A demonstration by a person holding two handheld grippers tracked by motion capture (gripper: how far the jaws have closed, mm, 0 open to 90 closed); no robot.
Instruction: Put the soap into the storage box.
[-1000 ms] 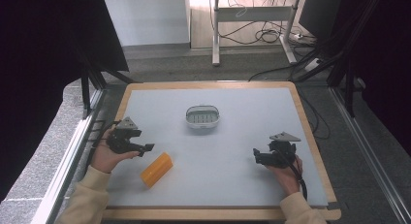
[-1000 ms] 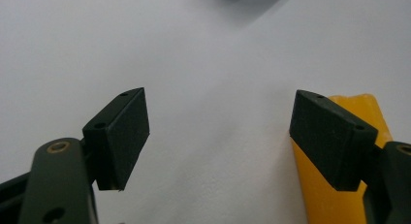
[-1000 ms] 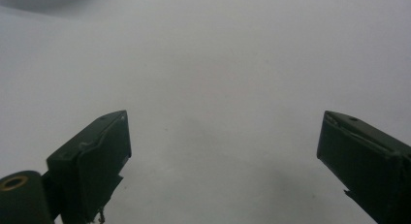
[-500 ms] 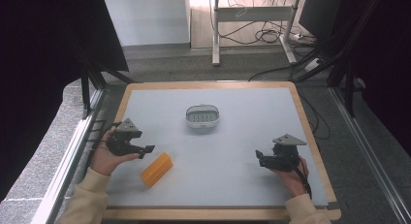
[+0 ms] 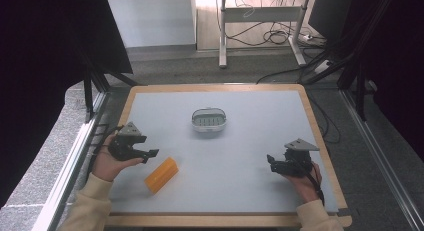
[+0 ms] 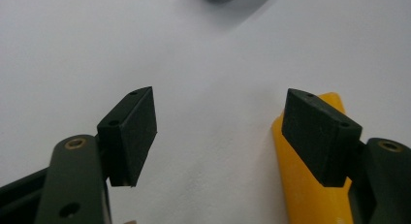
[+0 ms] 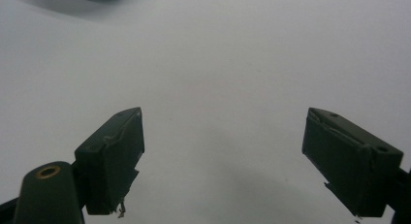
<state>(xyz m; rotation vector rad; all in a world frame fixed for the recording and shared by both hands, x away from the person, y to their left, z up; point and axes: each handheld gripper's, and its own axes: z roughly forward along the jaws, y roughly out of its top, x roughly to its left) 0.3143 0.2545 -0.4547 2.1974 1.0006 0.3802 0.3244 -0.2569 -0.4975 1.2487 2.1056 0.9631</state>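
Both hands rest low on the grey table — the left gripper gapes beside the yellow block, the right gripper gapes over bare surface — a small oval dish sits mid-table.

The dish sits mid-table, the block nearer the person (left of it).

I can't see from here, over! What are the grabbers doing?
Left gripper open beside orange block. Right gripper open, nothing between jaws. Dish mid-table, way clear.
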